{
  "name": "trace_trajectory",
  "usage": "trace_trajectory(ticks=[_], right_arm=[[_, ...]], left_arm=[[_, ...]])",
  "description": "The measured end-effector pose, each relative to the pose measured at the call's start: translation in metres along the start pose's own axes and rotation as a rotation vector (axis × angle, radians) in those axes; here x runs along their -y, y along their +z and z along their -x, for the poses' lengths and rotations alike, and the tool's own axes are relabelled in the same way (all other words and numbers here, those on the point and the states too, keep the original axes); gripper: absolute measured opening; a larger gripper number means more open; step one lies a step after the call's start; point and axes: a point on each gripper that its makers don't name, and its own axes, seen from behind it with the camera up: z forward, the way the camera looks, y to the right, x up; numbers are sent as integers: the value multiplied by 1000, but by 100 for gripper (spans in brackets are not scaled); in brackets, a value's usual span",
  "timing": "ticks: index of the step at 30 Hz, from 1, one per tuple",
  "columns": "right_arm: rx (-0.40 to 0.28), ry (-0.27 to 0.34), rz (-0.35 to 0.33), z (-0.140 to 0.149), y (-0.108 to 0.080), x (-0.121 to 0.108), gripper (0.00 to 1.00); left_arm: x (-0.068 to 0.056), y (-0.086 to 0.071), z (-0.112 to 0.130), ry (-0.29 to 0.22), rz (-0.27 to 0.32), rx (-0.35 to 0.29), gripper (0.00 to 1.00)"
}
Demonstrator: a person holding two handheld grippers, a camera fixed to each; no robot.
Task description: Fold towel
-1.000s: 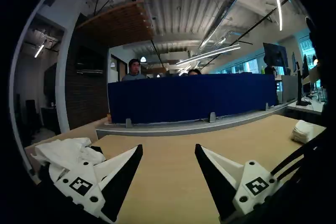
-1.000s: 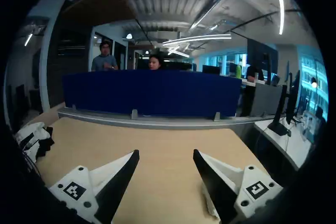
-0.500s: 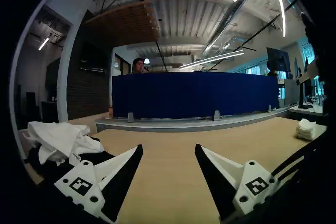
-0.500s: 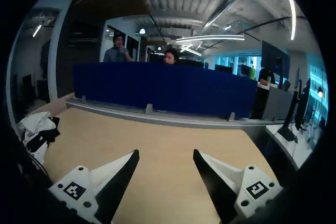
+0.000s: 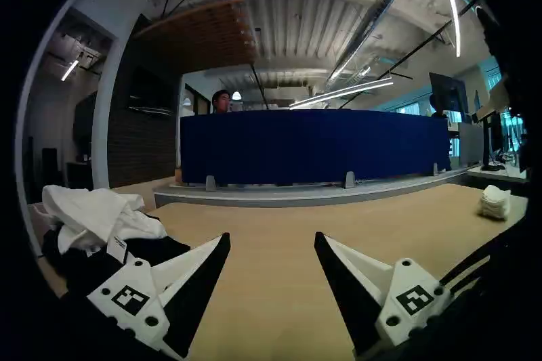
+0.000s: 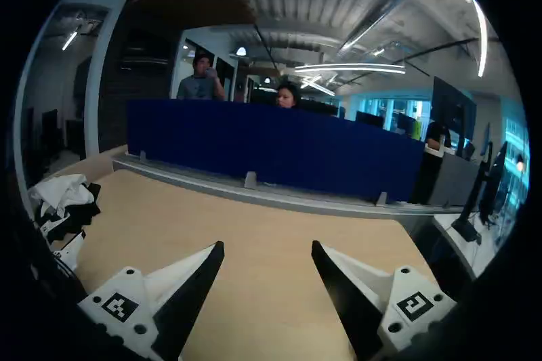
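Note:
A crumpled heap of white towels lies on dark cloth at the table's left edge in the left gripper view, just left of and beyond my left gripper, which is open and holds nothing. The same heap sits far left in the right gripper view. A small folded white towel stack rests at the far right of the table. My right gripper is open over bare tabletop, with nothing between its fingers.
The light wooden table stretches ahead to a blue divider panel on a grey ledge. Two people are behind the divider. Desks with monitors stand to the right.
Both grippers have swung slightly left and tilted up. The white heap now sits larger and closer beside the left gripper. The folded stack has slipped out from behind my right gripper's right finger.

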Motion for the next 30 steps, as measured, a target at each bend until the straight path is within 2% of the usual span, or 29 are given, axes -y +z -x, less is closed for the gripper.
trace_trajectory(ticks=[14, 20, 26, 30], right_arm=[[14, 4, -1, 8, 2, 0, 100], [-3, 11, -1, 5, 2, -3, 100], [-29, 24, 19, -4, -2, -23, 100], [-72, 43, 34, -16, -8, -41, 100]], left_arm=[[3, 3, 3, -13, 5, 8, 92], [4, 4, 2, -11, 4, 10, 92], [5, 3, 3, -11, 4, 9, 97], [5, 4, 4, -10, 4, 10, 97]])
